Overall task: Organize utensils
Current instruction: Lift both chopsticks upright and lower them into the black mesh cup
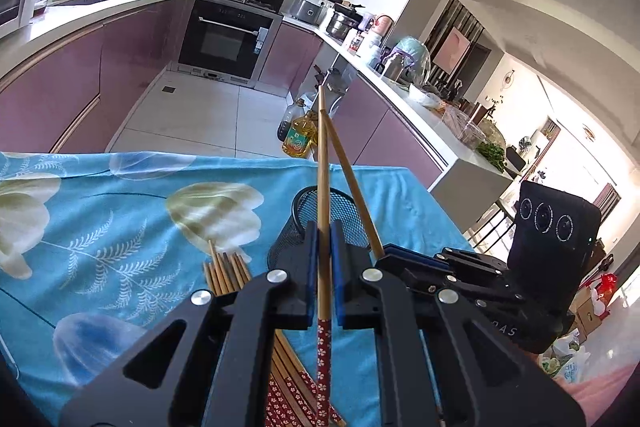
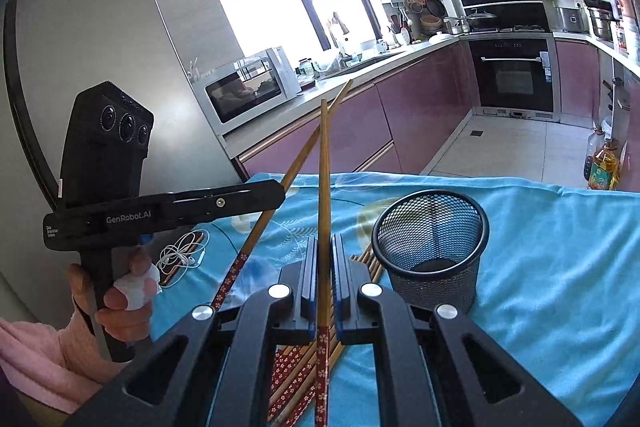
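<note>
Left claw [image 1: 324, 259]: clamped on one chopstick [image 1: 323, 195], tip raised above the tabletop [image 1: 120, 195].
Right claw [image 2: 325, 267]: pinching another chopstick [image 2: 324, 187]; the two cross, could knock loose.
Mesh cup [image 2: 432, 247]: light, empty; a poke could tip it.
Spare chopsticks [image 2: 296, 375]: beside it.

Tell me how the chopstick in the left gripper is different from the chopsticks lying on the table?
The held chopstick is alone, lifted off the cloth and pinched by the left gripper; the pile of chopsticks lies flat on the tablecloth, bunched together beside the mesh cup, touched by no gripper. Both are wooden with red flowered ends.
</note>
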